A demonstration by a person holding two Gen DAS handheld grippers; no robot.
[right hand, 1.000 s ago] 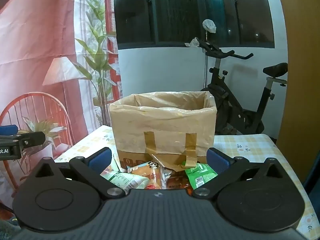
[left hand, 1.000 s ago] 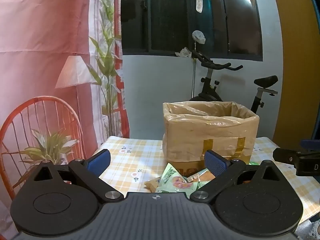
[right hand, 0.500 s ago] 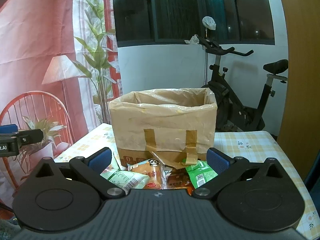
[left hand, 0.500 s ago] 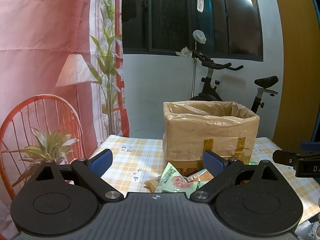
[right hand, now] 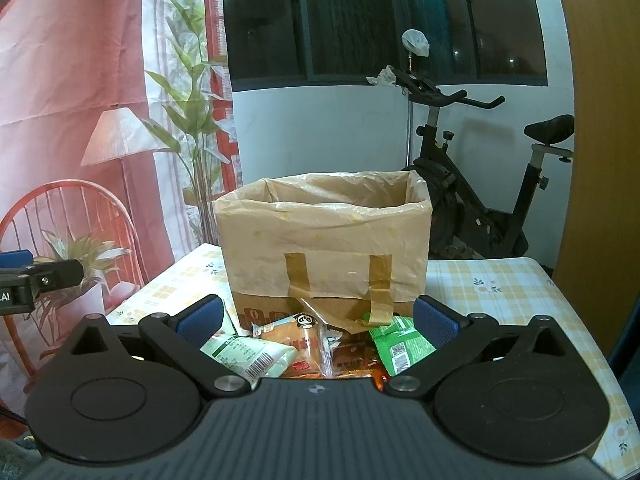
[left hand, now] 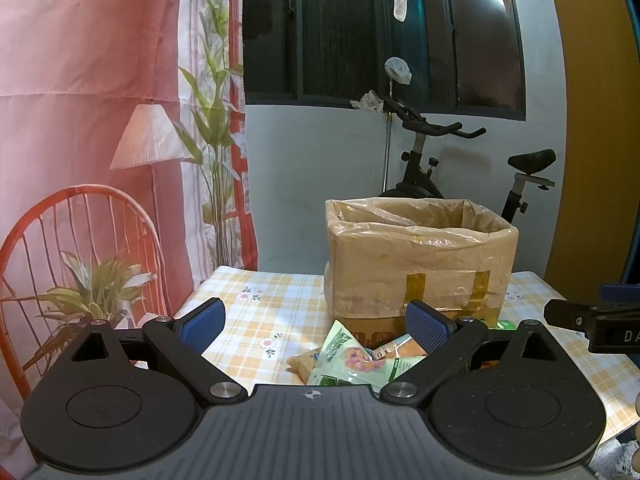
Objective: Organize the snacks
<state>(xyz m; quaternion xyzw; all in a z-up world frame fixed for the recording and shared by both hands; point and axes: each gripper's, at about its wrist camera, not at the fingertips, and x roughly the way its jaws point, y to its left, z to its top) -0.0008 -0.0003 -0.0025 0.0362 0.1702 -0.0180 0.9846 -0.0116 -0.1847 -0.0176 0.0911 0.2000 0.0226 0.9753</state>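
Little has shifted over the last second: both views have crept a touch nearer the table, and the packets sit where they were. The left gripper (left hand: pixel 315 318) hangs with its blue-padded fingers spread wide and nothing between them, poised above the near left of the snack heap. The right gripper (right hand: pixel 316 316) is just as wide and just as empty, facing the heap head-on; its dark tip also shows at the far right edge of the left view.

On the yellow-and-white checked tablecloth (left hand: pixel 260 308) stands the tall cardboard box lined with a tan plastic bag and taped with brown strips (right hand: pixel 324 240), towards the far side. The loose snacks lie on the cloth just in front of its near wall: a pale green packet with a pink picture (left hand: pixel 348 360), a white-and-green packet with a barcode (right hand: pixel 244 354), an orange cake packet with a panda face (right hand: pixel 300 338), a dark brown packet (right hand: pixel 352 356) and a bright green packet (right hand: pixel 400 344), overlapping one another.

By my reading the sorting has barely begun. Every packet in sight is outside the box, and the inside of the box is hidden by its near wall, so I cannot tell whether anything is in it. All the visible packets remain to be gathered.
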